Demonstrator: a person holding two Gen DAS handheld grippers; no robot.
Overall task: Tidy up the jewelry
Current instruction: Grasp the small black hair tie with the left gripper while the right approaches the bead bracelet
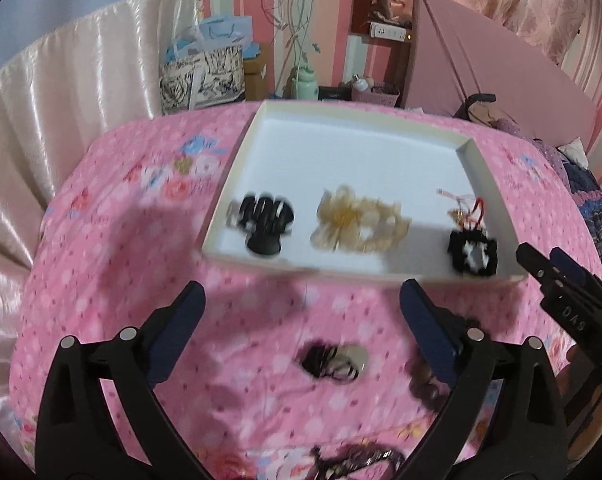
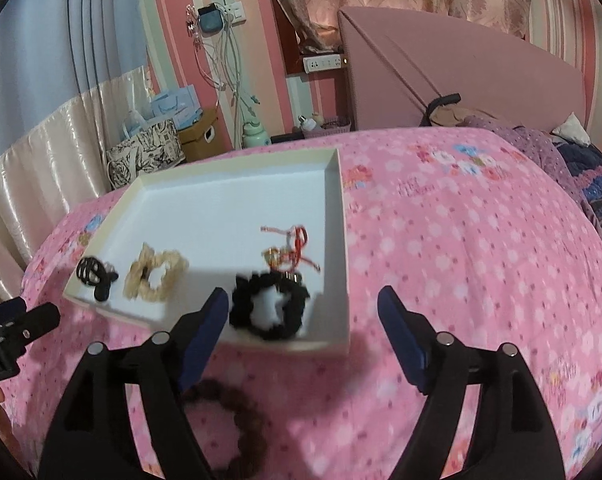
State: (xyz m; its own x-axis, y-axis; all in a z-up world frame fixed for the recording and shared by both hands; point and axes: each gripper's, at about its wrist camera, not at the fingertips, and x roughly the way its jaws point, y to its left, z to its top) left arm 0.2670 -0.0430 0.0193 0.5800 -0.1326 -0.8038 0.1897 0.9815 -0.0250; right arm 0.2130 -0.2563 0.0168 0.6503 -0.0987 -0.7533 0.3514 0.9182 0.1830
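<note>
The bed [image 2: 481, 240], covered in a pink flowered sheet, carries a shallow white tray [image 2: 341, 240] that lies flat near its middle. Inside the tray, along the near wall, 4 items sit in a row: a black claw clip [image 1: 263, 222] at the left, a beige scrunchie [image 1: 357, 222] just beside it, a black scrunchie [image 2: 269, 306] toward the right corner, and a red cord bracelet [image 2: 291, 250] touching the black scrunchie's far edge. Outside the tray, 2 items remain on the sheet near the camera: a brown bead bracelet [image 2: 237, 428] and a small dark cord piece with a pale pendant [image 1: 335, 360]. The left tool [image 1: 301, 328] has its jaws wide apart with nothing between them, above the dark cord piece. The right tool [image 2: 301, 328] also stands apart and empty, above the tray's near right corner, with the bead bracelet below its left finger. The step in hand appears to be collecting the next loose item. For a clean pickup, lower each tool straight over its item, centre the jaws across a single strand or bead run, and close only once both pads straddle it. Avoid pinching the sheet. Place new items in the bare far half of the tray.
</note>
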